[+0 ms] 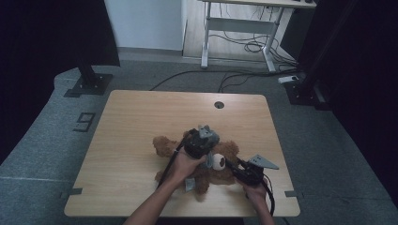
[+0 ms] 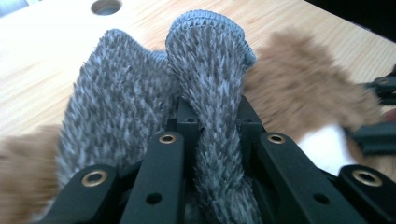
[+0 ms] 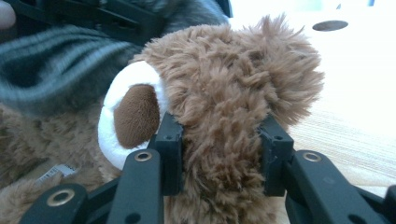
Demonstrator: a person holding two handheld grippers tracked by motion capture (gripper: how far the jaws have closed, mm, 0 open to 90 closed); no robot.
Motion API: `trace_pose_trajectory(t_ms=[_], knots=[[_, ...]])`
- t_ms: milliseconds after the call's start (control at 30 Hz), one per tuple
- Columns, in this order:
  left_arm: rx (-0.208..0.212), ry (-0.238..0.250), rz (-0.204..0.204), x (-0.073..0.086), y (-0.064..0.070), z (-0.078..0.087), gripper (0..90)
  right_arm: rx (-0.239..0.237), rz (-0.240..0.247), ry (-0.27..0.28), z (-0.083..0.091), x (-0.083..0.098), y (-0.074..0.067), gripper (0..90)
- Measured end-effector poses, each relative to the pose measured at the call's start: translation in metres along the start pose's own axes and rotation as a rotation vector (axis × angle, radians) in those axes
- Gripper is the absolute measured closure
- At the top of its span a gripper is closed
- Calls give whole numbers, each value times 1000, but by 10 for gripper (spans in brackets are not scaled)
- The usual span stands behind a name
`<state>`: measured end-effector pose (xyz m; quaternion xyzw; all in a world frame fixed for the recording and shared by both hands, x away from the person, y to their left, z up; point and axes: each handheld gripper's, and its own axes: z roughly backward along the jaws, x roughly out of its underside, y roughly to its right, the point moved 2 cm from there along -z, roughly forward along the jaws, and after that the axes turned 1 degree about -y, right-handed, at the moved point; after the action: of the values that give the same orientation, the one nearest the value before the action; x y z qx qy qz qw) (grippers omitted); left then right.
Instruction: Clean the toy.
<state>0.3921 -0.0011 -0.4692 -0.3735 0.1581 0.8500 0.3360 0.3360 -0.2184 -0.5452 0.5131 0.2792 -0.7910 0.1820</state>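
Holding a brown teddy bear down on the wooden table while a grey knitted garment is worked over it.

The left gripper is clenched on a fold of the grey knit, pinched tight between its black jaws just above the bear's body. The right gripper grasps the bear's furry head, jaws pressed into the plush beside the white muzzle. The bear lies near the table's front edge, toward the person, both hands close together over it.
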Motion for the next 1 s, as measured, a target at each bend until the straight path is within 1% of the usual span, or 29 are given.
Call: trace_pose_trajectory(t_ms=[33,67,133,200,233,333,367,400,500,567,700,833,900,933,967,1000], knots=[[1,7,7,3,-5,5,777,0,2,0,0,0,-1,602],[-6,13,7,4,-9,11,778,1,3,0,0,0,-1,602],[-30,22,3,6,-18,23,778,1,5,2,-1,0,-1,602],[-61,30,8,9,-28,35,777,0,1,0,-1,0,-1,602],[-81,33,21,12,-36,41,778,-1,1,-2,0,0,-1,602],[-101,25,57,22,-53,49,778,0,-3,-1,-1,0,-1,602],[-105,28,79,29,-61,52,778,0,-4,0,-1,0,-1,602],[-113,28,93,34,-66,55,778,0,-1,-1,-1,0,-1,602],[-141,16,123,48,-81,59,778,1,-1,0,-1,0,-1,602],[-152,0,146,58,-91,61,778,1,-2,0,-1,0,-1,602],[-171,-19,171,68,-104,63,778,3,-2,1,-1,0,-1,602],[-190,-31,176,72,-110,65,777,3,-3,1,-1,0,-1,602],[-183,-25,185,73,-111,66,777,3,-4,1,-1,0,-1,602],[-177,-22,184,72,-110,66,778,3,-4,1,-1,0,-1,602],[-158,-12,172,70,-108,67,777,3,-5,1,-1,0,-1,602],[-149,-9,172,68,-106,67,777,3,-7,2,-1,0,-1,602]])
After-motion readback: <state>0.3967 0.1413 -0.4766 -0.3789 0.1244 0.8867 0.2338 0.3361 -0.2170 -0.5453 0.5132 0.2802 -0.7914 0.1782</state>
